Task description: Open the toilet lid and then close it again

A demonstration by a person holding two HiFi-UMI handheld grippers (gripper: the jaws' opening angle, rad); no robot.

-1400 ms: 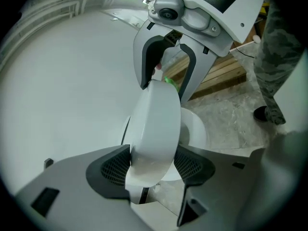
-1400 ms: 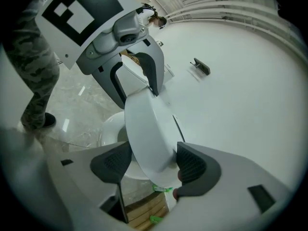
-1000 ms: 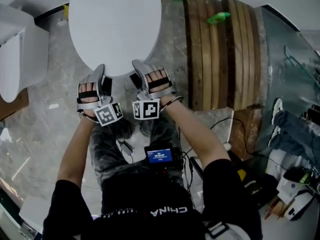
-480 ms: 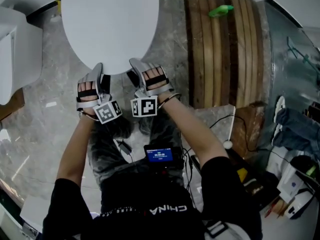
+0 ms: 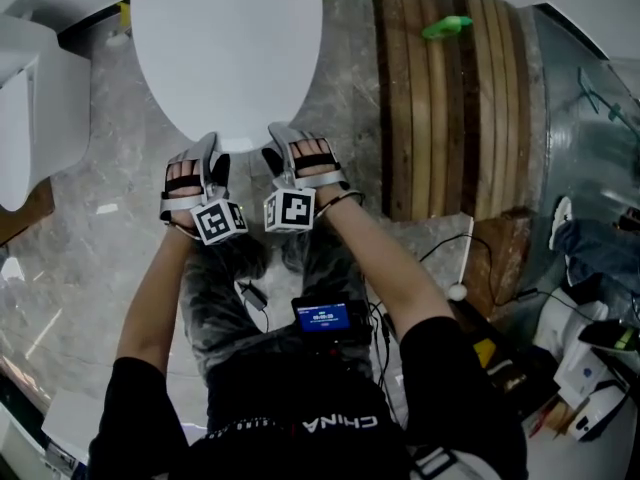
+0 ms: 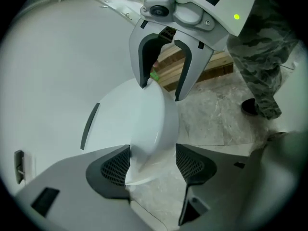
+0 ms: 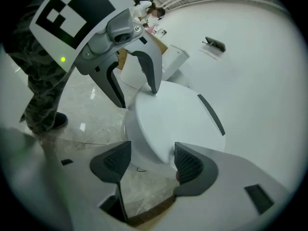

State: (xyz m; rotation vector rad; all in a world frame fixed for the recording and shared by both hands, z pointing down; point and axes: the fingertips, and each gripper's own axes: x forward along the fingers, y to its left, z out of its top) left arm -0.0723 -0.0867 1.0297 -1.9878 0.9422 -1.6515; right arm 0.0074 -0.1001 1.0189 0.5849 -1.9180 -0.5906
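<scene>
Subject: white oval toilet lid, seen from above, lying down flat over the bowl as far as the views show.
Left hand-held gripper: jaws stand wide apart, with the front rim of the lid between them. The lid's edge runs right along the inner face of one dark ribbed pad. The other pad stands clear of it, with floor showing in the gap. Nothing is clamped.
Right hand-held gripper: jaws equally wide, straddling the same front rim from the other side. One pad overlaps the lid's edge. The opposite pad is apart from it. No grip is closed on the rim.
Relative position: in the head view both grippers sit side by side at the near edge of the lid, tips aimed at it, left just beside right.
Marker cubes: black-and-white square-patterned cube on the left gripper and its twin on the right, both facing the camera.
Floor: grey veined marble tiles beneath the toilet and the person.
Surroundings: brown wooden slatted platform to the right of the lid, well apart from both grippers.
</scene>
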